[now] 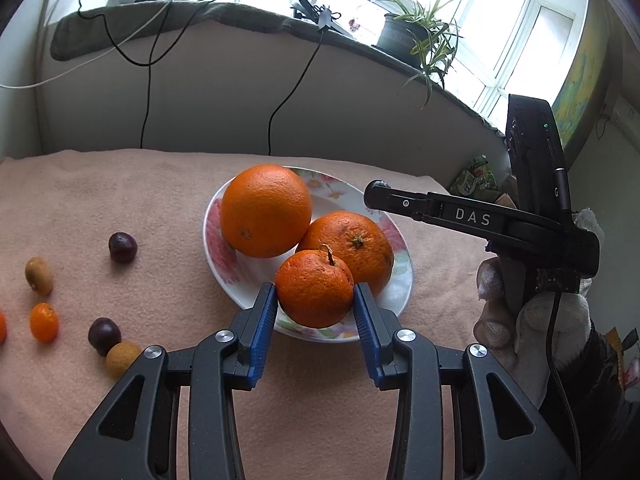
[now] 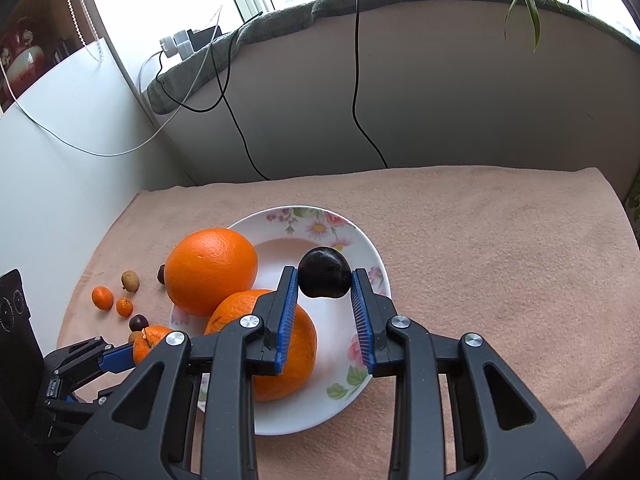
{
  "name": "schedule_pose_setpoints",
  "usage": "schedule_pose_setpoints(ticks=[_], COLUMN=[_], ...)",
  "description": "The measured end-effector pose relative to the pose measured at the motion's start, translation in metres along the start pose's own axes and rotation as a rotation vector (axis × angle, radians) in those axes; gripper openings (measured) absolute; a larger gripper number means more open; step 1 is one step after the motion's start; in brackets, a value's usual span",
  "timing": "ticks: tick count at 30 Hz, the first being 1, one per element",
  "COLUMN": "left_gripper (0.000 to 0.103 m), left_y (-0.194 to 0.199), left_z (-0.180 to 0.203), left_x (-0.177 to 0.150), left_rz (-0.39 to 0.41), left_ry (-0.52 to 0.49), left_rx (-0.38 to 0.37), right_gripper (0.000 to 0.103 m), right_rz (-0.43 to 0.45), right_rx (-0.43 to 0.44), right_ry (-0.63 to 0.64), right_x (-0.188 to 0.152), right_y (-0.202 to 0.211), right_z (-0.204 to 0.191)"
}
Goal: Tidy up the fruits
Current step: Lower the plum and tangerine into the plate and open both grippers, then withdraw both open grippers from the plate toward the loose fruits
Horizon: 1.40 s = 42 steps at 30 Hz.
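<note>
Gripping mandarin [image 1: 315,290] | left hand-held gripper [image 1: 316,300] | seemingly above plate [image 1: 394,298]

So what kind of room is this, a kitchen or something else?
Probably a room in a home rather than a kitchen: a table under a pink blanket against a wide window sill holding a potted spider plant, with a floral plate of oranges.

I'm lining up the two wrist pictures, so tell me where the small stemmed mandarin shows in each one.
Left wrist view: the small stemmed mandarin sits low at centre, gripped between the left gripper fingers over the plate's near rim.
Right wrist view: the mandarin is at lower left, partly hidden behind the right gripper.
Shared landmark: the floral plate with the large orange.
</note>
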<state>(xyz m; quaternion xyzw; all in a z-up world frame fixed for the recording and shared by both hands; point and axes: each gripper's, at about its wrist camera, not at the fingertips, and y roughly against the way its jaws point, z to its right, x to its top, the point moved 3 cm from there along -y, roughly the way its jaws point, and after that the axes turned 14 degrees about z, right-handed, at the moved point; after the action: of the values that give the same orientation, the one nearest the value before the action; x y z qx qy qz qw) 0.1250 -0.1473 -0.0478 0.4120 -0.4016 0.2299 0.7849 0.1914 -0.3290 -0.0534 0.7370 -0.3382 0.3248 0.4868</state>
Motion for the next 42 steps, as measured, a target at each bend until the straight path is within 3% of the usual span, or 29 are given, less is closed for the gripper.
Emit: schedule_pose_setpoints(ticks=[6, 7, 8, 10, 13, 16, 21, 31, 42], left_gripper=[0.039, 0.045, 0.053, 0.056, 0.058, 0.065, 0.075, 0.075, 0.075], left_y=[-0.001, 0.0, 0.001, 0.002, 0.005, 0.007, 0.01, 0.027, 0.066], left_z=[0.0, 0.0, 0.001, 0.001, 0.003, 0.004, 0.005, -0.007, -0.044], left_x=[0.002, 0.002, 0.003, 0.004, 0.005, 0.004, 0.001, 0.001, 0.002], left_rz=[-0.006, -0.002, 0.003, 0.01, 0.015, 0.018, 0.016, 0.029, 0.088], left_ry=[0.001, -0.001, -0.003, -0.004, -0.014, -0.017, -0.026, 0.006, 0.038], left_rx=[-0.005, -0.006, -0.004, -0.005, -0.008, -0.011, 0.001, 0.04, 0.114], right_gripper=[0.029, 0.037, 0.054, 0.072, 0.074, 0.083, 0.083, 0.083, 0.083], right_rz=[0.0, 0.002, 0.007, 0.022, 0.032, 0.047, 0.063, 0.087, 0.106], right_rx=[-0.002, -0.004, -0.011, -0.014, 0.002, 0.004, 0.01, 0.036, 0.102], right_ry=[0.003, 0.006, 0.006, 0.0, -0.011, -0.012, 0.003, 0.019, 0.076], right_x=[0.0, 0.001, 0.001, 0.002, 0.004, 0.005, 0.008, 0.008, 0.002], right_y=[0.0, 0.0, 0.001, 0.003, 0.007, 0.012, 0.019, 0.04, 0.059], right_z=[-0.001, -0.001, -0.001, -0.002, -0.003, -0.006, -0.014, -0.036, -0.081])
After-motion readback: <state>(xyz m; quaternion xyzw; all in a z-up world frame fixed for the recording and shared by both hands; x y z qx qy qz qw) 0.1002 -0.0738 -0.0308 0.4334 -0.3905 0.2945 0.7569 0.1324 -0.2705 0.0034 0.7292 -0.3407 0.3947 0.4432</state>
